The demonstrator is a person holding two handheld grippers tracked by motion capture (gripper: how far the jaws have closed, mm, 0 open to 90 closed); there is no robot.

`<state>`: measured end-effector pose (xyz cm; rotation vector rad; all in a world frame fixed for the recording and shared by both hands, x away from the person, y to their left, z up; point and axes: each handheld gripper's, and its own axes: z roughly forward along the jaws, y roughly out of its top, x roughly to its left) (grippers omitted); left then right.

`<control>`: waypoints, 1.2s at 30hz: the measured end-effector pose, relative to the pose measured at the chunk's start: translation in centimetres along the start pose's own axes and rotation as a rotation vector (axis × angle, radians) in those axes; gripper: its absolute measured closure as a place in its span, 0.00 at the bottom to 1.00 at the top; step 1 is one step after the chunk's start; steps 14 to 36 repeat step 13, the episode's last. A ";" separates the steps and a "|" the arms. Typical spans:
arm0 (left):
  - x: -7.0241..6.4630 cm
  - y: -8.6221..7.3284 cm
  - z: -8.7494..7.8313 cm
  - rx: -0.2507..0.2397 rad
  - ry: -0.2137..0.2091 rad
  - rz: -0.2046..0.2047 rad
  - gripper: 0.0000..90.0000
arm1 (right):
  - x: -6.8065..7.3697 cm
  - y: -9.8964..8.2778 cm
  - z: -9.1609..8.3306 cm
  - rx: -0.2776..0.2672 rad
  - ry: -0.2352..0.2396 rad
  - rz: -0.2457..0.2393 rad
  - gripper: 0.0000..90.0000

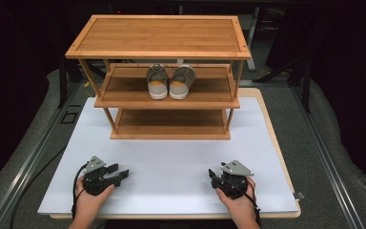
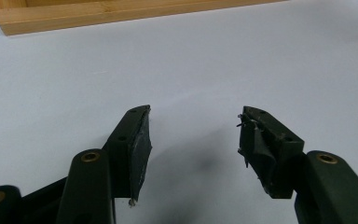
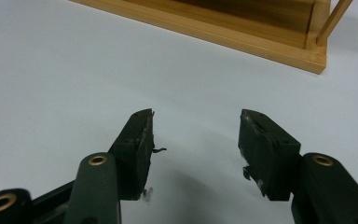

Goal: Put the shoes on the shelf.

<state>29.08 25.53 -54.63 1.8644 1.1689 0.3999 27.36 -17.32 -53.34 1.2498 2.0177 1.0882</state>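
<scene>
A wooden three-tier shoe rack (image 1: 158, 36) stands at the back of the white table (image 1: 171, 157). A pair of grey shoes (image 1: 170, 81) with orange and white heels sits on its middle shelf, heels toward me. My left gripper (image 1: 122, 172) rests low over the table at front left, jaws open with nothing between them (image 2: 193, 133). My right gripper (image 1: 213, 174) sits at front right, also open and empty (image 3: 196, 133). The rack's bottom board (image 2: 98, 14) shows at the top of the left gripper view, and the rack's base corner (image 3: 307, 53) in the right gripper view.
The bottom shelf (image 1: 171, 119) and top shelf of the rack hold nothing. A black cable (image 1: 74, 191) trails from the left gripper. Wide bare white surface lies between the grippers and the rack. Grey floor and metal rails (image 1: 33, 157) flank the table.
</scene>
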 end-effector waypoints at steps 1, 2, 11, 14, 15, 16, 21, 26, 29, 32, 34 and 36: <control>0.0 0.0 0.0 0.005 0.000 0.001 0.48 | 0.0 0.0 0.0 0.001 0.001 0.000 0.50; 0.0 0.0 0.0 0.008 0.001 -0.001 0.48 | -0.1 0.0 0.0 0.002 0.002 0.000 0.50; 0.2 0.0 0.0 0.006 0.004 -0.016 0.48 | -0.2 -0.1 0.0 0.006 -0.001 0.007 0.50; 0.3 0.0 -0.1 0.007 0.000 -0.020 0.48 | -0.1 0.0 0.0 0.004 0.001 0.004 0.50; 0.3 0.0 -0.1 0.007 0.000 -0.020 0.48 | -0.1 0.0 0.0 0.004 0.001 0.004 0.50; 0.3 0.0 -0.1 0.007 0.000 -0.020 0.48 | -0.1 0.0 0.0 0.004 0.001 0.004 0.50; 0.3 0.0 -0.1 0.007 0.000 -0.020 0.48 | -0.1 0.0 0.0 0.004 0.001 0.004 0.50; 0.3 0.0 -0.1 0.007 0.000 -0.020 0.48 | -0.1 0.0 0.0 0.004 0.001 0.004 0.50; 0.3 0.0 -0.1 0.007 0.000 -0.020 0.48 | -0.1 0.0 0.0 0.004 0.001 0.004 0.50; 0.3 0.0 -0.1 0.007 0.000 -0.020 0.48 | -0.1 0.0 0.0 0.004 0.001 0.004 0.50; 0.3 0.0 -0.1 0.007 0.000 -0.020 0.48 | -0.1 0.0 0.0 0.004 0.001 0.004 0.50; 0.3 0.0 -0.1 0.007 0.000 -0.020 0.48 | -0.1 0.0 0.0 0.004 0.001 0.004 0.50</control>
